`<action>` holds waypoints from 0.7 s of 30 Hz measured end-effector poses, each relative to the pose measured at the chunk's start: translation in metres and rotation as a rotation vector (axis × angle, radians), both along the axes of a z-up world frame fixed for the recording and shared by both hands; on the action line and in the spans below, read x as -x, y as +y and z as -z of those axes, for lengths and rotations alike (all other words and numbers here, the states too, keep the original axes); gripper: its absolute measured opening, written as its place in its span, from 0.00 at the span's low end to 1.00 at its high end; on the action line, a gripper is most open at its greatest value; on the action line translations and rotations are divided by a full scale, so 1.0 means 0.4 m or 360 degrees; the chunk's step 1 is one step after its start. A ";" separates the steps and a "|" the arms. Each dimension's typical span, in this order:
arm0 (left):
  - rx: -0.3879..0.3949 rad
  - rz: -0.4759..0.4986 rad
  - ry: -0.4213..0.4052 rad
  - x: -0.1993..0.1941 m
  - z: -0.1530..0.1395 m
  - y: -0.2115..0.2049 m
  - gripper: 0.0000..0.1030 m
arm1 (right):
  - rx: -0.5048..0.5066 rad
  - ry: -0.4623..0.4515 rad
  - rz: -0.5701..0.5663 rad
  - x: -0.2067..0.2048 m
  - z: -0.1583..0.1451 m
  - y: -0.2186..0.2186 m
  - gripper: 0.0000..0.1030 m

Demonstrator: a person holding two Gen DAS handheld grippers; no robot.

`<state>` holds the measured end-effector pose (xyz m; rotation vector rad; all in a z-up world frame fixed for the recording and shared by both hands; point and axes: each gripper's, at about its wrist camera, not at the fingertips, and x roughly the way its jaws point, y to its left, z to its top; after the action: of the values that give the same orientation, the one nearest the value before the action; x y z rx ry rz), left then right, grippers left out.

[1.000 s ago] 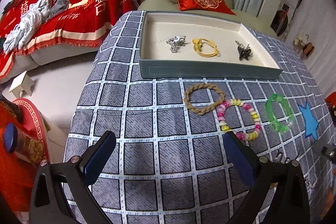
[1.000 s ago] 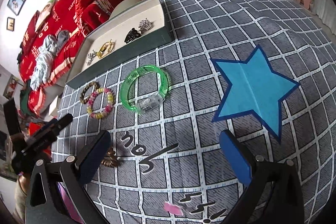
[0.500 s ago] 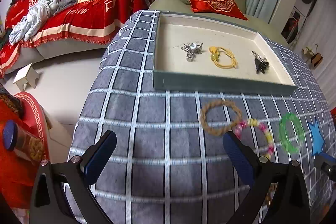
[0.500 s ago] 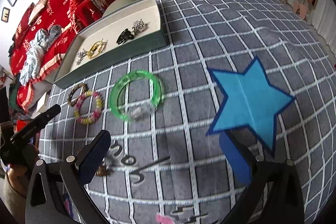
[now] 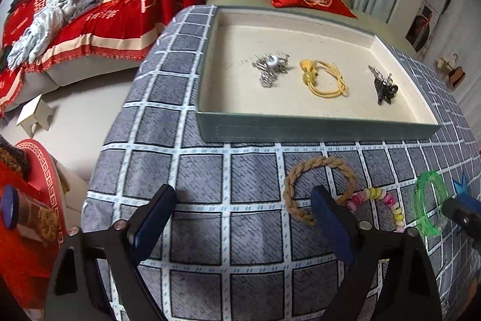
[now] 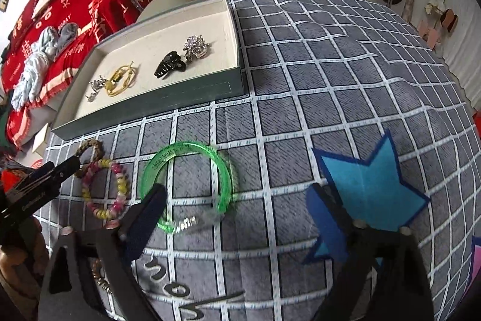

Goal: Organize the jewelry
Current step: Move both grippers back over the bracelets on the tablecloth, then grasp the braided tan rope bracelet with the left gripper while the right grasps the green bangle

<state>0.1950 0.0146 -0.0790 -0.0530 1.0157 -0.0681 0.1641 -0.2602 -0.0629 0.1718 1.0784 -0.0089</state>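
Near the tray [image 5: 318, 130], we see the left gripper [image 5: 243, 209] and right gripper [image 6: 237, 208] wide apart, closing, gripping nothing; green bangle [image 6: 186, 182] between the right jaws.

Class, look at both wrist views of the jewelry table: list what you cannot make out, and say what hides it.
- Braided rope bracelet, left wrist view: its near edge is hidden behind a finger of the left hand-held gripper.
- Green bangle, right wrist view: its near part is blurred and partly covered by a finger of the right hand-held gripper.
- Small brownish item, right wrist view: mostly hidden by the gripper frame; unidentifiable.
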 end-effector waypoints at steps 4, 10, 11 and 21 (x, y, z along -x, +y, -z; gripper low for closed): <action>-0.0013 0.0035 -0.0003 -0.007 -0.003 -0.009 0.94 | 0.0111 -0.0004 -0.0056 -0.017 0.010 0.025 0.77; -0.0020 0.0104 -0.0028 0.001 -0.011 -0.031 0.79 | 0.0241 -0.0023 -0.0156 -0.016 0.010 0.068 0.68; -0.0021 0.0122 -0.0029 0.003 -0.013 -0.036 0.76 | 0.0238 -0.0025 -0.0163 -0.014 0.008 0.072 0.65; -0.0042 0.0320 -0.0063 0.024 -0.028 -0.085 0.22 | 0.0234 -0.0021 -0.0197 -0.005 0.000 0.091 0.08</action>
<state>0.1854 -0.0195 -0.0677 0.0746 0.9798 -0.2382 0.1661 -0.2239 -0.0627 -0.0274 1.0695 0.0244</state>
